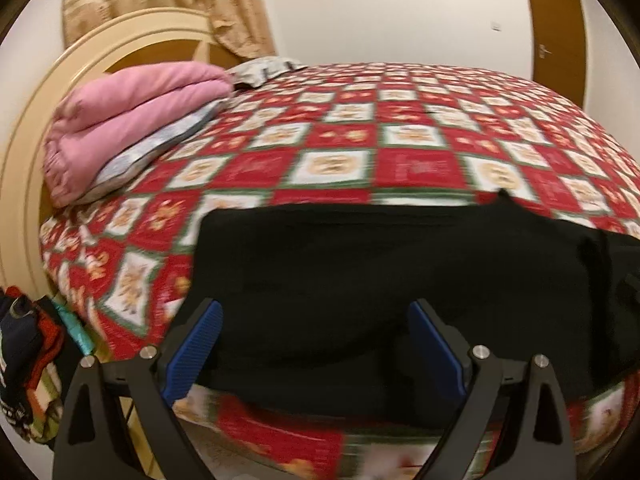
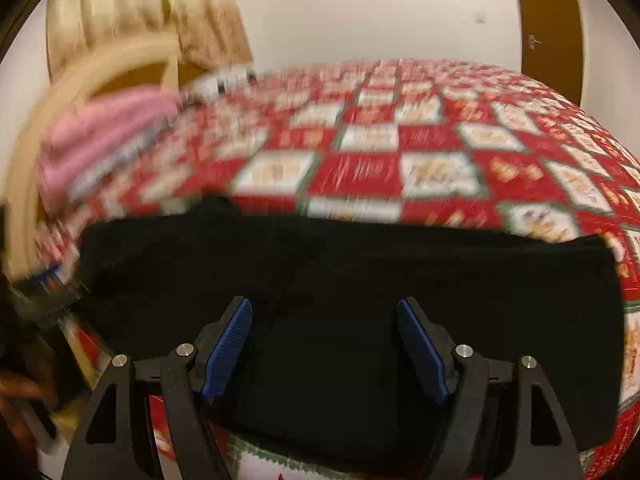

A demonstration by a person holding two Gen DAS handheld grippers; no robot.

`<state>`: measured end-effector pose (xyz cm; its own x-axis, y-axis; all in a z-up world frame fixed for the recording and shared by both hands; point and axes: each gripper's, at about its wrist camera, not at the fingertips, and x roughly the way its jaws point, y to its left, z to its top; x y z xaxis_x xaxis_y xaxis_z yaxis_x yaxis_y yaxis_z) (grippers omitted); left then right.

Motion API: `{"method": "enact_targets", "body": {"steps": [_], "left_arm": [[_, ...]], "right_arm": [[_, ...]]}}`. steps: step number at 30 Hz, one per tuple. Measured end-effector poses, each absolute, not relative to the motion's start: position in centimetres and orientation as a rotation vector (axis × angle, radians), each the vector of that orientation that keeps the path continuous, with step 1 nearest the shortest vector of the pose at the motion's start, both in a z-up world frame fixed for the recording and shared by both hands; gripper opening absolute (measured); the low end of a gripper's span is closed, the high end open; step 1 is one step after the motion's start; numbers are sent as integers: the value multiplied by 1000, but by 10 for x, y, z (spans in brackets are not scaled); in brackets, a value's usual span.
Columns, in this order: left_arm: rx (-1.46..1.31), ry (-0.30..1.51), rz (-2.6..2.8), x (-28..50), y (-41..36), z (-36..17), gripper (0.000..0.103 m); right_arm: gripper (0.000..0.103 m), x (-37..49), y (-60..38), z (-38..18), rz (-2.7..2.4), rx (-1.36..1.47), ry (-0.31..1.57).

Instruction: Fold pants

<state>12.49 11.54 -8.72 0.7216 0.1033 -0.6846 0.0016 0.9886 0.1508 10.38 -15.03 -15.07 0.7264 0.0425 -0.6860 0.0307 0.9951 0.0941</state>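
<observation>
1. The black pants (image 1: 360, 280) are lying flat on the bed (image 1: 400, 128), near the front edge, on top of a red and white checked bedspread (image 1: 340, 160) with little pictures in the squares.
2. In the left wrist view, the pants are reaching across the middle and off to the right side, and a small point of cloth is sticking up at the far edge.
3. The left gripper (image 1: 316, 312) is hanging over the near part of the pants with its jaws spread wide apart — nothing is between the blue pads (image 1: 196, 352).
4. In the right wrist view, the same pants (image 2: 360, 288) are looking like a wide dark block, with a square end on the right side.
5. The right gripper (image 2: 324, 312) is hanging over the pants too, and its jaws are also spread wide, gripping nothing.
6. This view is very blurry, so I cannot tell if the tips are touching the cloth.
7. A folded pink blanket (image 1: 128, 120) is sitting at the far left of the bed, beside the cream headboard (image 1: 36, 128).
8. A tan curtain (image 1: 168, 0) is hanging behind it, and a brown door (image 1: 560, 32) is standing on the far right.
9. A pile of clothes (image 1: 28, 360) is sitting low on the left — off the bed.
</observation>
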Motion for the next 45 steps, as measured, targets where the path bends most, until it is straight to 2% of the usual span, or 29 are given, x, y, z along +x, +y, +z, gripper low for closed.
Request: {"method": "enact_targets", "body": {"steps": [3,10,17,19,21,23,25,29,32,36,40,45], "left_arm": [[80,784,88,130,148,-95,96],[-191,768,127,130,219,-103,96],[-434,819,5,143,220,-130,97],[-418,797,18,143,216,-129,96],[-421,780,22,140,215,-126,82],[-440,765,26,137,219,-124,50],[-505,756,-38,140,227,-123,36],[-448,752,-39,141,220,-116,29],[-463,716,-42,139,219,-104,28],[-392,626,-80,135,199,-65,28],[-277,511,-211,127,147,-15,28],[-28,394,-463,103,31,22,28]], "right_arm": [[90,97,-128,-159,-10,-27,732],[93,96,-126,-162,-24,-73,715],[93,97,-125,-162,-17,-71,718],[93,97,-126,-161,-11,-67,721],[93,96,-127,-161,-6,-58,724],[93,97,-128,-160,-3,-49,726],[93,97,-129,-159,0,-41,727],[93,94,-137,-154,28,19,728],[93,83,-160,-139,30,140,669],[93,67,-206,-115,-40,251,585],[93,54,-260,-99,-97,335,576],[93,27,-322,-91,-167,387,582]]}}
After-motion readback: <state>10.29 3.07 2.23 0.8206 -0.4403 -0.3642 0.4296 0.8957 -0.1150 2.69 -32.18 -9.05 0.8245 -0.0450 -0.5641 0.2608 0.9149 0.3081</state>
